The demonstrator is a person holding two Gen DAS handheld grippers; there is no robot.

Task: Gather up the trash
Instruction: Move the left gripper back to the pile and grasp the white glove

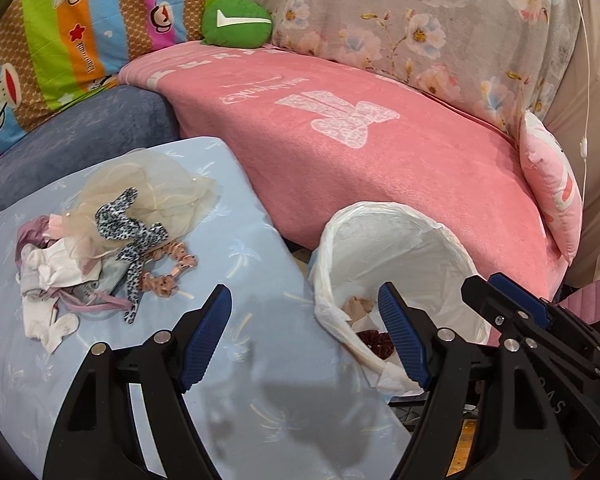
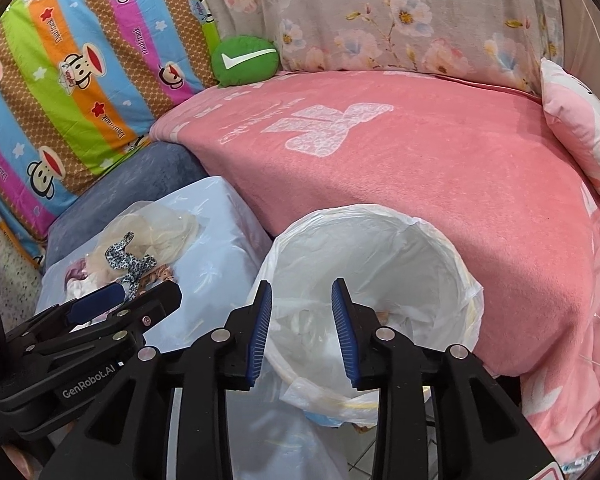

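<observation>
bin floor: hidden by liner folds | scrap pile: partly behind left gripper

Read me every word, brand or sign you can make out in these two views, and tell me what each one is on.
"GenRobot.AI": on the left gripper body, seen from the right wrist.
"Captain": on the monkey's hat on the striped monkey blanket; the script beside the monkeys is too small to read.
White check-mark sign: on the green cushion.
Pink blanket: white lettering upside down, unreadable.
</observation>
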